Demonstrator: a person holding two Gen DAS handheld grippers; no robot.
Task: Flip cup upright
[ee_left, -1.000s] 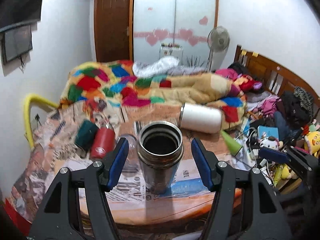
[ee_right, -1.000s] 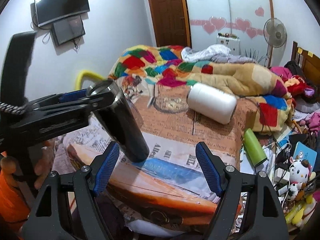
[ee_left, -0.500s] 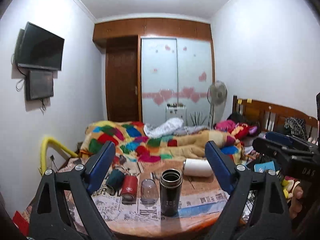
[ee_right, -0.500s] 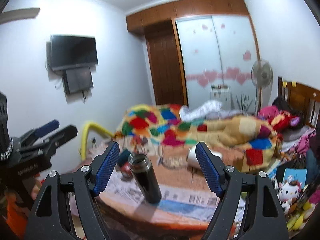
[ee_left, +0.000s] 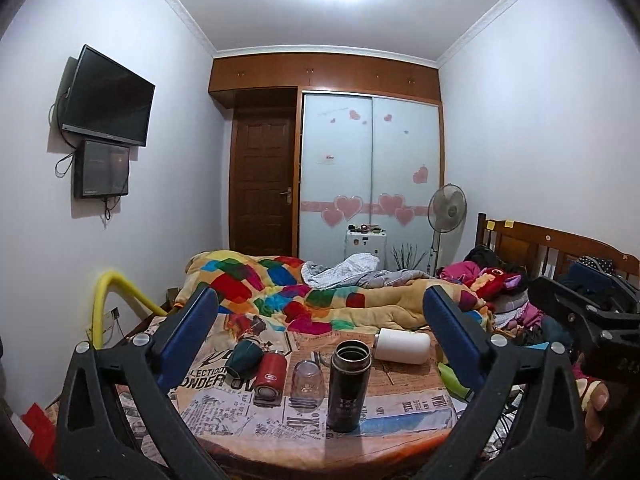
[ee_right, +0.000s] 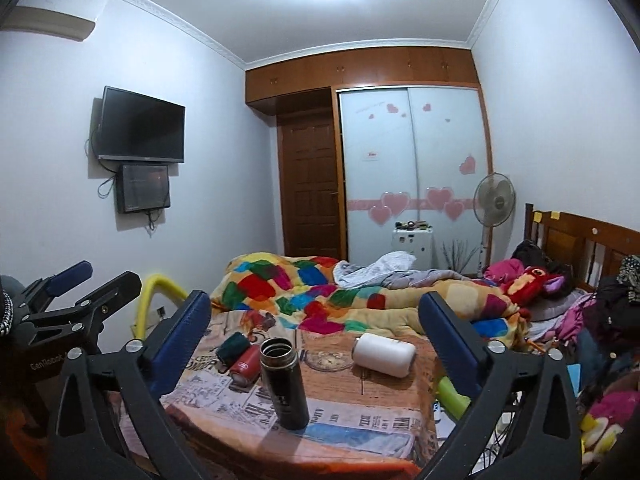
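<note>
A dark steel cup (ee_left: 348, 385) stands upright, mouth up, near the front of the newspaper-covered table (ee_left: 404, 420); it also shows in the right wrist view (ee_right: 283, 384). My left gripper (ee_left: 320, 340) is open and empty, drawn well back and above the table. My right gripper (ee_right: 314, 336) is open and empty too, also far back from the cup. The left gripper shows at the left edge of the right wrist view (ee_right: 76, 296).
On the table lie a white cup (ee_left: 403, 345) on its side, a red cup (ee_left: 271, 372), a dark green cup (ee_left: 242, 358) and a clear glass (ee_left: 307, 380). A glass ashtray (ee_right: 329, 360) sits mid-table. A bed with a patchwork quilt (ee_left: 280, 292) lies behind.
The left gripper let go of the steel cup, which now stands upright on the table. Both grippers pulled back and up, away from the table.
</note>
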